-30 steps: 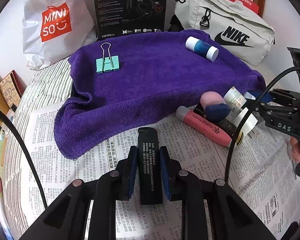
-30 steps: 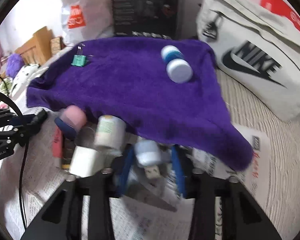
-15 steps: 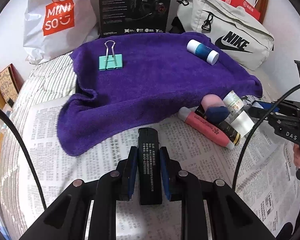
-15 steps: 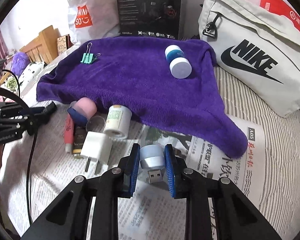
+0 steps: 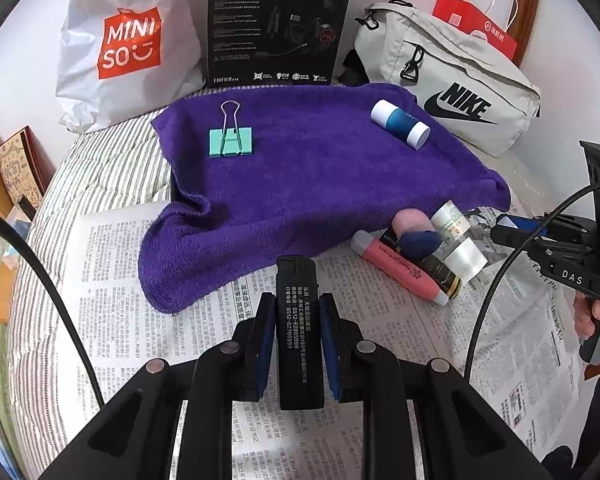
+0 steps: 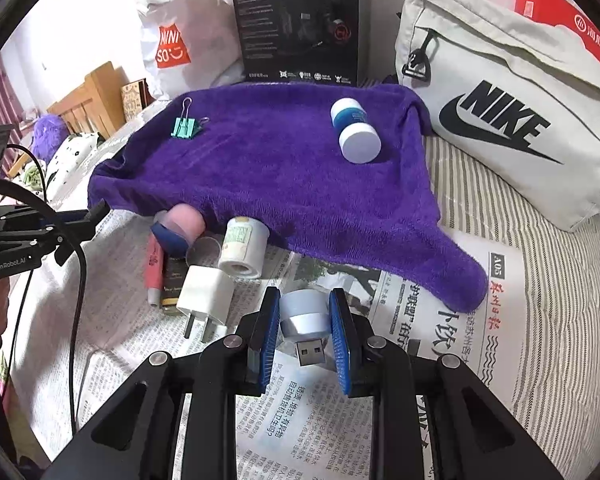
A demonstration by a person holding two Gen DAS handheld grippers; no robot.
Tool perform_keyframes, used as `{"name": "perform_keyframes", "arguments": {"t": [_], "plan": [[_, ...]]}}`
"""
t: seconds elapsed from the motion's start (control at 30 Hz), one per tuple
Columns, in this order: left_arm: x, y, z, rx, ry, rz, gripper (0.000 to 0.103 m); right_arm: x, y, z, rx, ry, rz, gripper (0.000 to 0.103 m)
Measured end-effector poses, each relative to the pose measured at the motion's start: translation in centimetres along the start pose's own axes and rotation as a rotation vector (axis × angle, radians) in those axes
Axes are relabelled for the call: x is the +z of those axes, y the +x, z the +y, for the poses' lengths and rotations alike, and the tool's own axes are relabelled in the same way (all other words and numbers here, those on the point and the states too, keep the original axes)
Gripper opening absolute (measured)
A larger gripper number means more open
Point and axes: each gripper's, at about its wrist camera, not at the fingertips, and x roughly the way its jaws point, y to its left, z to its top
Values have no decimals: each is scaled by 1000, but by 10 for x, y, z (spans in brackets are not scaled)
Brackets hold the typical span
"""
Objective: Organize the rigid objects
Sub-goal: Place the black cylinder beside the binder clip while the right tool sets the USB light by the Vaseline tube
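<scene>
My left gripper point(image 5: 297, 312) is shut on a black lighter point(image 5: 298, 320), held above the newspaper just short of the purple towel point(image 5: 320, 168). My right gripper point(image 6: 305, 308) is shut on a small round USB light point(image 6: 305, 314), its plug pointing back at the camera. On the towel lie a teal binder clip point(image 5: 231, 141) and a blue-and-white bottle point(image 5: 400, 123). A pile in front of the towel holds a pink tube point(image 5: 400, 272), a pink-and-blue item point(image 5: 414, 230), a white charger plug point(image 6: 206, 294) and a small labelled jar point(image 6: 244, 246).
Newspaper point(image 5: 148, 280) covers a striped bed. Behind the towel stand a white Miniso bag point(image 5: 128, 44), a black headset box point(image 5: 278, 24) and a grey Nike bag point(image 5: 452, 84). Each gripper's black cable hangs at its left side.
The right gripper lifted the USB light off the pile and pulled back from the towel. The left gripper drew back slightly with the lighter still held.
</scene>
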Motion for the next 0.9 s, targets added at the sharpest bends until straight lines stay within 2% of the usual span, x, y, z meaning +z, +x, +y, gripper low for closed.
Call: {"name": "perform_keyframes", "arguments": {"t": [0.5,0.9], "plan": [[22,-14,4,-18,8,-32,21,23,-7,2,8,-30,-21,25],[54,-10,18,-24,9,-40,21,53,-3,-9,4,-26,-42,25]]}}
